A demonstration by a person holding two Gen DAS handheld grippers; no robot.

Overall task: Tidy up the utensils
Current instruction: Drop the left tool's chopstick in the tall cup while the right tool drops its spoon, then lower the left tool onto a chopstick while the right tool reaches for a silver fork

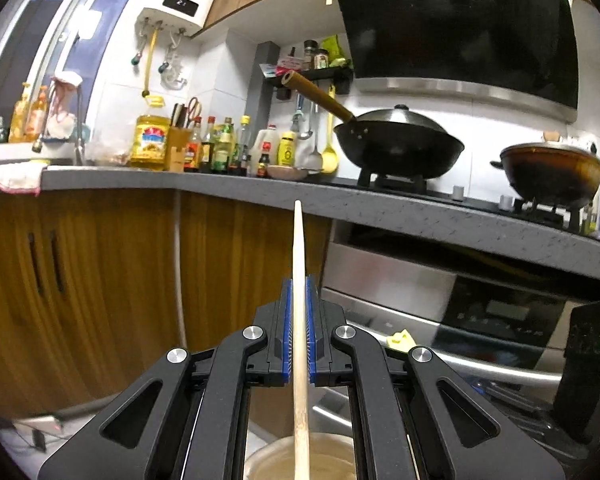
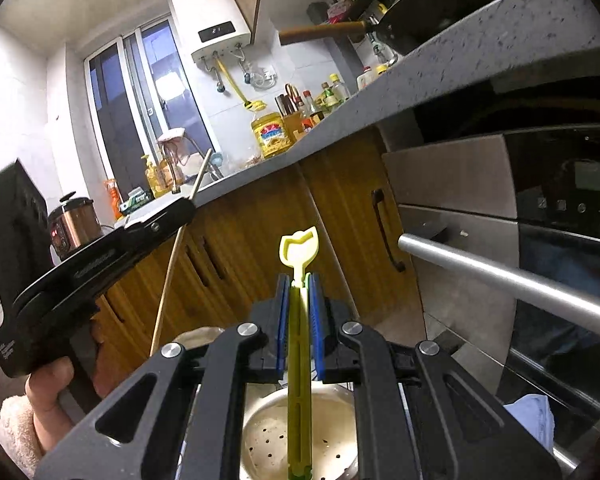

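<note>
At lower centre, the left gripper [image 1: 299, 320] was clamped on a chopstick [image 1: 299, 280], the right gripper [image 2: 300, 320] on a yellow utensil [image 2: 299, 344]. Both hung over the holder [image 2: 268, 432]; a tilt could have sent either past its rim.

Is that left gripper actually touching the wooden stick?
Touching. The left wrist view shows the left gripper with both blue pads pressed against the wooden stick, no gap showing.

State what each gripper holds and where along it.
Left gripper is shut on the wooden chopstick, partway along its shaft. Right gripper is shut on the yellow-green utensil handle, just below its looped end.
</note>
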